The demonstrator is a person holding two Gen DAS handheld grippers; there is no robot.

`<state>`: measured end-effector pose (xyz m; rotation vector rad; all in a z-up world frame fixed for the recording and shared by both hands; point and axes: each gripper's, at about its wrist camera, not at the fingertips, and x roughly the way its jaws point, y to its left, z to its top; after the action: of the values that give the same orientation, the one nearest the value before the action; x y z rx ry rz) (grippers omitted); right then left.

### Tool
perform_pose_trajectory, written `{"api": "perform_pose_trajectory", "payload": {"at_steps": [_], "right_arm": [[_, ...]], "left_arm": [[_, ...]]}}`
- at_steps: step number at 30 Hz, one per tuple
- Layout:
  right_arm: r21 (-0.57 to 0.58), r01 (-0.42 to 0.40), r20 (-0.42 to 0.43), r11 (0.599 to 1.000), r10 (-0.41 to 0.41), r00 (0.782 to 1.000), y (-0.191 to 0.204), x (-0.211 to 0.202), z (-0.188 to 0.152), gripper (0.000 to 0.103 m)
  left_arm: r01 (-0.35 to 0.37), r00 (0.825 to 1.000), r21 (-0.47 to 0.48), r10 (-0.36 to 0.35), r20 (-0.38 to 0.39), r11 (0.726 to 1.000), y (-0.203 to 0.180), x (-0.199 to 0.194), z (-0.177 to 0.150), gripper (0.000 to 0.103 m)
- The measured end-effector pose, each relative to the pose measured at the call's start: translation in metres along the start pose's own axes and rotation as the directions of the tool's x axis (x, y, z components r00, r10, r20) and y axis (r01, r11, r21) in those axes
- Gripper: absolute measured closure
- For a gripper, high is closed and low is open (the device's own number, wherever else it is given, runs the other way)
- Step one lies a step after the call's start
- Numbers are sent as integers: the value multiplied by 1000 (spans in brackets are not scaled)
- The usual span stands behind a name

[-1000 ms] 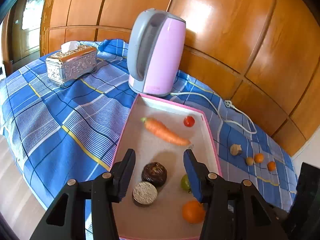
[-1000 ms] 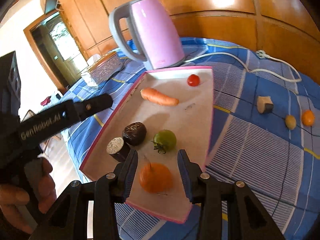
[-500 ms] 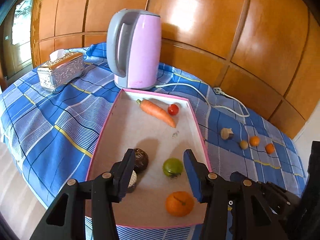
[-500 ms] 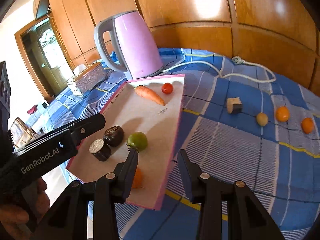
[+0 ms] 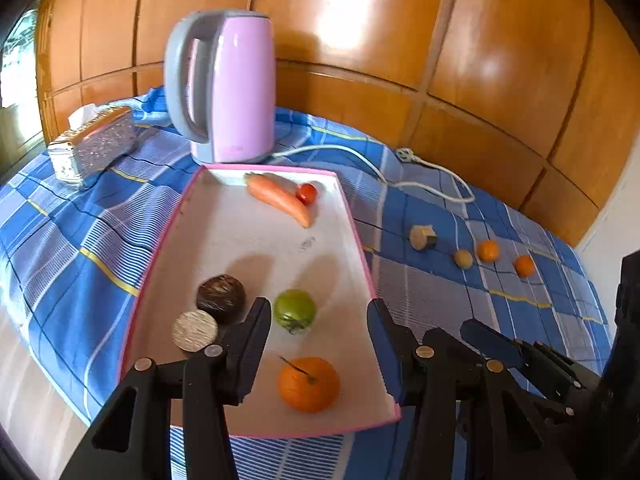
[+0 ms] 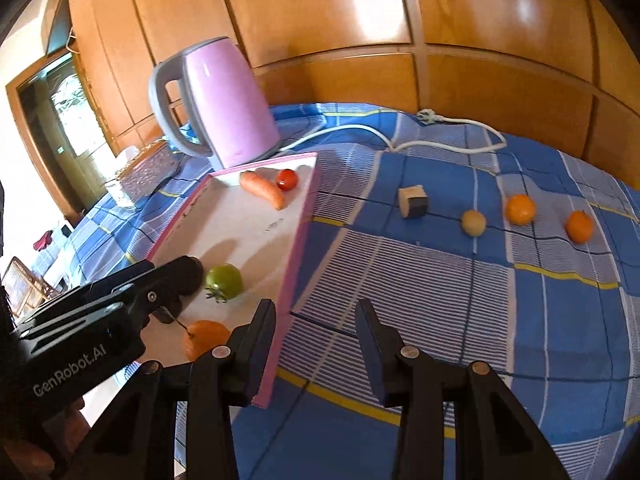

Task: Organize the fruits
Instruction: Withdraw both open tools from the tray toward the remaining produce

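Currently: left gripper [image 5: 320, 314] parted, empty, above pink tray [image 5: 362, 248] holding green tomato [image 5: 295, 309], orange [image 5: 309, 384], carrot [image 5: 278, 199]. Right gripper [image 6: 316, 316] parted, empty, over tabletop [image 6: 540, 308]; two small oranges [image 6: 520, 209] well apart from tray.

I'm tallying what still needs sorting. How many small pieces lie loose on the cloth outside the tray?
4, in a row right of the tray: a tan chunk, a yellowish ball, then two orange fruits. None seem hidden.
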<state>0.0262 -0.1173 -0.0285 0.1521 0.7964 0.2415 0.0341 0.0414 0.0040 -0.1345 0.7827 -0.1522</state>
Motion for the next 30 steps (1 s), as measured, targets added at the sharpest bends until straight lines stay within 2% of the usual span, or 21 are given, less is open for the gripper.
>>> {"api": "perform_pose_trajectory", "payload": {"at_steps": [16, 30], "right_arm": [[103, 80, -15, 991, -79, 997, -45, -2, -9, 61], [156, 142, -35, 977, -138, 990, -79, 2, -14, 61]], "left_arm": [[65, 997, 86, -63, -32, 994, -32, 13, -4, 53], [136, 989, 152, -126, -73, 979, -68, 35, -1, 60]]}}
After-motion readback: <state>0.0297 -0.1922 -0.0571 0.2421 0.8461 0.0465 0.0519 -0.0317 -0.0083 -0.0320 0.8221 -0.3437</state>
